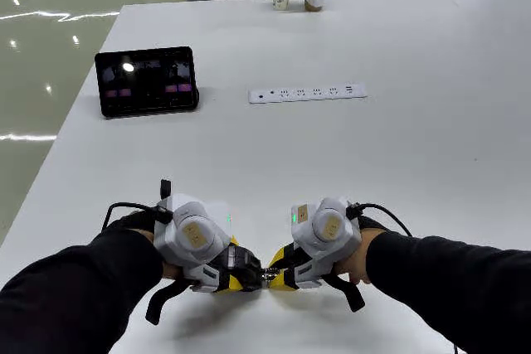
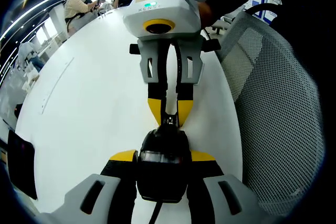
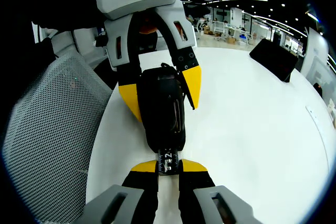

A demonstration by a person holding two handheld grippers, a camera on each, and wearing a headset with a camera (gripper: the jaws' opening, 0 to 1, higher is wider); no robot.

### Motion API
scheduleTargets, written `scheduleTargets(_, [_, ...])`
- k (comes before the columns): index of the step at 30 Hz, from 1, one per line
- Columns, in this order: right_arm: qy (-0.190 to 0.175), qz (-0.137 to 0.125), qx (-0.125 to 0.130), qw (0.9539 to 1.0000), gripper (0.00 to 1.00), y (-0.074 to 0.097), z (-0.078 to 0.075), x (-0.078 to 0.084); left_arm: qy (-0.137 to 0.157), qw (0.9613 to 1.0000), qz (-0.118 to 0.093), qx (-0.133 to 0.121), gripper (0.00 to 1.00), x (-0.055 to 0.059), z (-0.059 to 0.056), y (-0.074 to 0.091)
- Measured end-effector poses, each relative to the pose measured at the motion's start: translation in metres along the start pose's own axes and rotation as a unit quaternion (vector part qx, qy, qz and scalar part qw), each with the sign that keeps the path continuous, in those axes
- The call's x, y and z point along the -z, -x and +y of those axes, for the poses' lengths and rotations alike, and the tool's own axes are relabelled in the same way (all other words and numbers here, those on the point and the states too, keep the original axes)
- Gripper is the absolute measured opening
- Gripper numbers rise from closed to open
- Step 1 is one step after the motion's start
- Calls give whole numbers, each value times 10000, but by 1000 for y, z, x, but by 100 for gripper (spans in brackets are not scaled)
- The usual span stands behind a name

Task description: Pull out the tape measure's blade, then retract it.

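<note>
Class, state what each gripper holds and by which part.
Left gripper clamps the tape measure by its case sides; right gripper pinches the blade near its tip.

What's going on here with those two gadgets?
A person holds a tool in each hand at a white table. The left tool clamps the black case of a tape measure; the right tool pinches the tip of its blade. Only a short bit of blade shows between them.
</note>
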State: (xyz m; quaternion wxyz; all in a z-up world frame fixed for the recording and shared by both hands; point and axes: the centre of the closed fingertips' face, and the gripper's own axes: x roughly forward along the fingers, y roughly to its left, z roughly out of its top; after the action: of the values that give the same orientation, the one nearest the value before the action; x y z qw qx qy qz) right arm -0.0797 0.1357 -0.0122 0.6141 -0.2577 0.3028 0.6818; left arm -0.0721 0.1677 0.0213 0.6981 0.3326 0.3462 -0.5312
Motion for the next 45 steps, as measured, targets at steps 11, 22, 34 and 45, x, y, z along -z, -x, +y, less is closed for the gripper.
scheduleTargets(11, [-36, 27, -58, 10000, 11, 3, 0, 4, 4, 10000, -13, 11, 30, 0, -1, 0])
scheduleTargets(22, [-23, 44, -66, 10000, 11, 4, 0, 6, 24, 10000, -28, 7, 31, 0, 0, 0])
scheduleTargets(34, [-9, 86, -46, 10000, 11, 11, -1, 12, 55, 10000, -44, -28, 31, 0, 0, 0])
scheduleTargets(45, [6, 123, -26, 9999, 11, 15, -4, 18, 90, 9999, -59, -56, 31, 0, 1, 0])
